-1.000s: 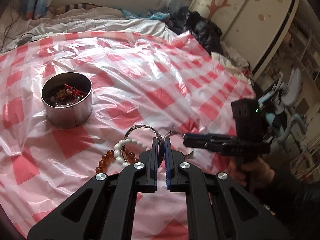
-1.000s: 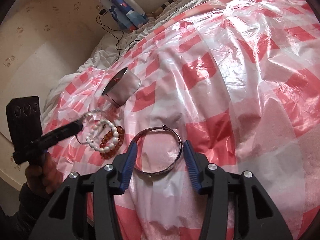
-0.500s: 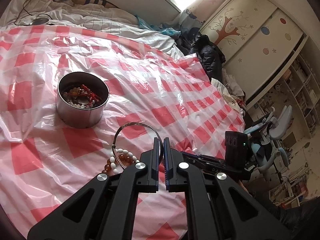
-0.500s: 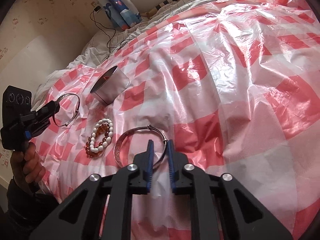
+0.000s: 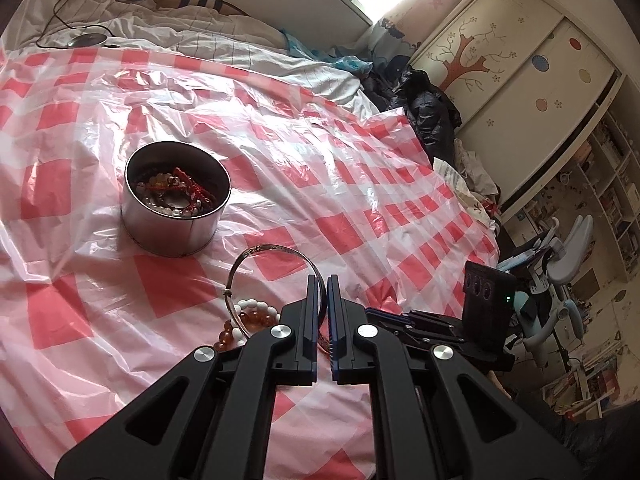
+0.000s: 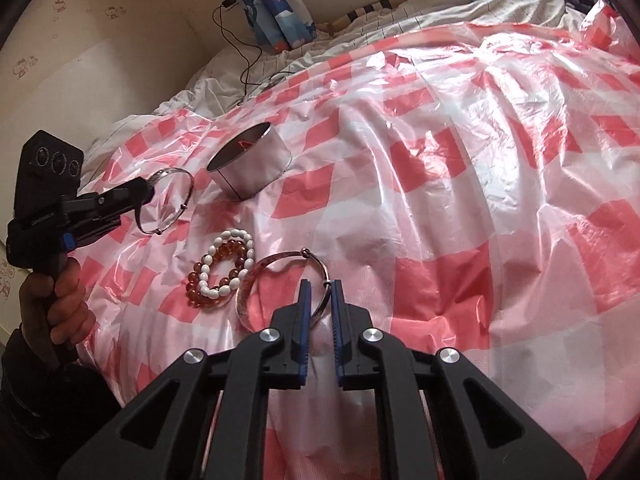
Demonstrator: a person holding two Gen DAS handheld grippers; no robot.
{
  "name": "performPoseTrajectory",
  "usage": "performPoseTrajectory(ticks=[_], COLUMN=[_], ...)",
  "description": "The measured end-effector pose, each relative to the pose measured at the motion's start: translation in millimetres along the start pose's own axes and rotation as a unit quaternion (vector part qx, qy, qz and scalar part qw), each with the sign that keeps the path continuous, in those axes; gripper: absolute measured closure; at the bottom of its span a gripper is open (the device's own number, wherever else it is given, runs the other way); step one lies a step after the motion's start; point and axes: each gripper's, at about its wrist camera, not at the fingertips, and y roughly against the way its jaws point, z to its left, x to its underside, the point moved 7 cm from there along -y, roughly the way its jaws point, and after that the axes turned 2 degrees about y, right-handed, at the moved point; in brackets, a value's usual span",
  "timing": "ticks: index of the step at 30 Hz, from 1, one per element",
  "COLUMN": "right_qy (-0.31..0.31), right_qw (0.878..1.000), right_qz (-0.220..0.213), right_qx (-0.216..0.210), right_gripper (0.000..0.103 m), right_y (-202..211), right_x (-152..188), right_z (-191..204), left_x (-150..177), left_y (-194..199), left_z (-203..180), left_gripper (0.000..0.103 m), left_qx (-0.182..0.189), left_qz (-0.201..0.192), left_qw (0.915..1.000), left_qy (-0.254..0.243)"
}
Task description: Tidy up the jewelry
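Jewelry sits on a red-checked plastic sheet [image 6: 460, 128], some inside a round metal tin [image 5: 176, 216]. Left gripper [image 5: 322, 284] pinches a thin silver bangle [image 5: 272, 250] aloft; right gripper [image 6: 319, 290] clamps a wider silver bangle [image 6: 256, 276] beside beaded bracelets [image 6: 222, 266].

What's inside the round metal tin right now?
The tin holds a tangle of jewelry: a red cord piece on top of pale and amber bead strands. Its bottom, and anything beneath the pile, is covered.
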Motion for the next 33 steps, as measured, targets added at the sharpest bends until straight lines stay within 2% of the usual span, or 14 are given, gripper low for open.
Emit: performPoseTrajectory(ticks=[3, 6, 8, 9, 11, 15, 20, 25, 33], right_qy=[0.000, 0.028, 0.062, 0.073, 0.086, 0.112, 0.123, 0.127, 0.100], right_qw=[1.000, 0.999, 0.997, 0.995, 0.994, 0.989, 0.988, 0.987, 0.991], right_qz=[0.015, 0.024, 0.025, 0.025, 0.016, -0.018, -0.050, -0.069, -0.079], right_qx=[-0.005, 0.018, 0.048, 0.058, 0.069, 0.090, 0.080, 0.068, 0.034], right_gripper=[0.078, 0.079, 0.082, 0.089, 0.094, 0.098, 0.098, 0.098, 0.100], right_y=[-9, -12, -12, -12, -8, 7, 21, 20, 5], right_x=[3, 4, 5, 5, 4, -4, -26, -46, -75], right_z=[2, 7, 13, 15, 21, 36, 59, 82, 99], left_x=[0, 0, 0, 0, -1, -3, -5, -10, -19], left_y=[-1, -3, -3, -3, -3, 1, 6, 12, 24], left_z=[1, 2, 1, 0, 1, 2, 6, 12, 30], left_gripper=[0.099, 0.099, 0.099, 0.099, 0.099, 0.099, 0.099, 0.099, 0.099], left_qx=[-0.003, -0.005, -0.005, -0.004, -0.002, -0.001, -0.018, -0.061, -0.124], left_qz=[0.001, 0.002, 0.001, 0.001, -0.001, -0.007, -0.015, -0.032, -0.060], left_qw=[1.0000, 1.0000, 1.0000, 1.0000, 1.0000, 0.9999, 0.9997, 0.9976, 0.9904], left_qy=[0.002, 0.002, 0.002, 0.002, 0.003, 0.007, 0.005, -0.005, -0.009])
